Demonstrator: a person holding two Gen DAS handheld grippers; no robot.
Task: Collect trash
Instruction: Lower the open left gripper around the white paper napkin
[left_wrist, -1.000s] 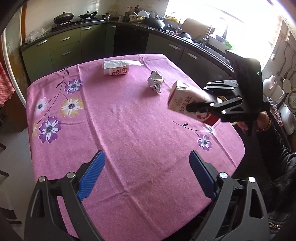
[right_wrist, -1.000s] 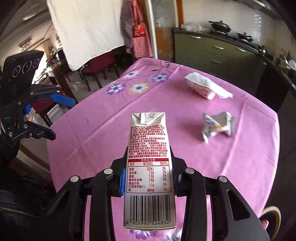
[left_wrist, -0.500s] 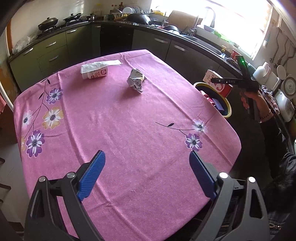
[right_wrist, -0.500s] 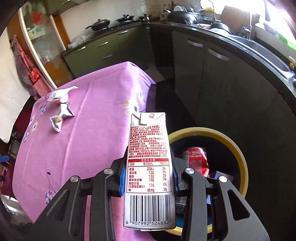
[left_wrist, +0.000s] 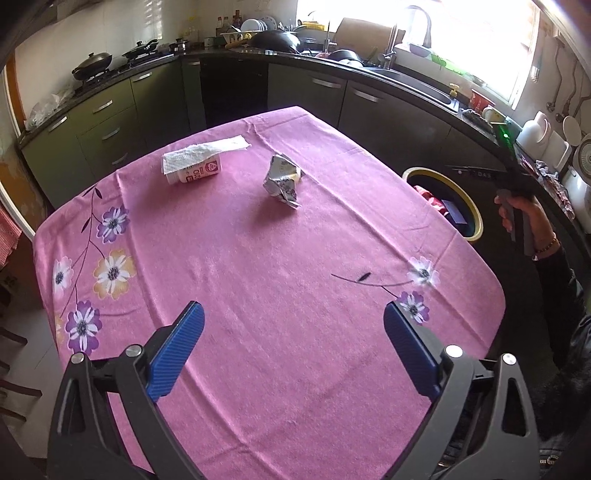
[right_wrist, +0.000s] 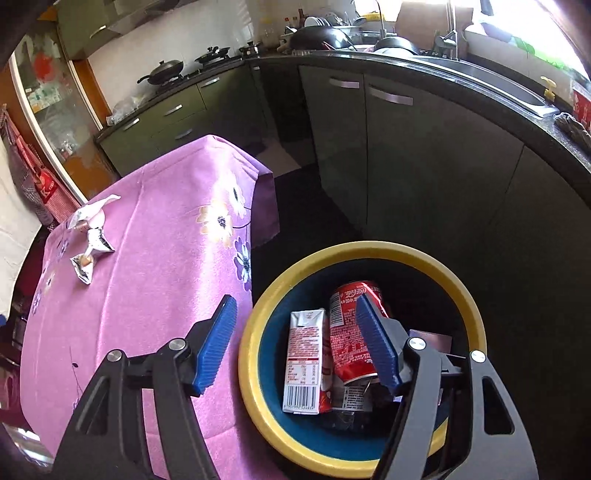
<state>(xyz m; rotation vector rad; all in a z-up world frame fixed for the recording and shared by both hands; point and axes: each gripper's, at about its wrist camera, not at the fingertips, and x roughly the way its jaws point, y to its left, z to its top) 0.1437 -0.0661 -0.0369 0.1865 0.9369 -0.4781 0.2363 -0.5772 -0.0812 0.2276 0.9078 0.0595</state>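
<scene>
While the right tool (right_wrist: 295, 325) opens empty above the bin (right_wrist: 258, 321), the milk carton (right_wrist: 303, 365) lies inside. Left tool (left_wrist: 291, 343) opens wide, empty, over the counter (left_wrist: 258, 266).

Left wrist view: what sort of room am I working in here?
A home kitchen, most likely: pans on a stove, a sink with a tap under the window, and green cabinets around a table in a pink floral cloth.

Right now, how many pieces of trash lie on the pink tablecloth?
2: a crumpled silver wrapper near the middle, and a small bottle under a paper towel towards the far edge.
</scene>
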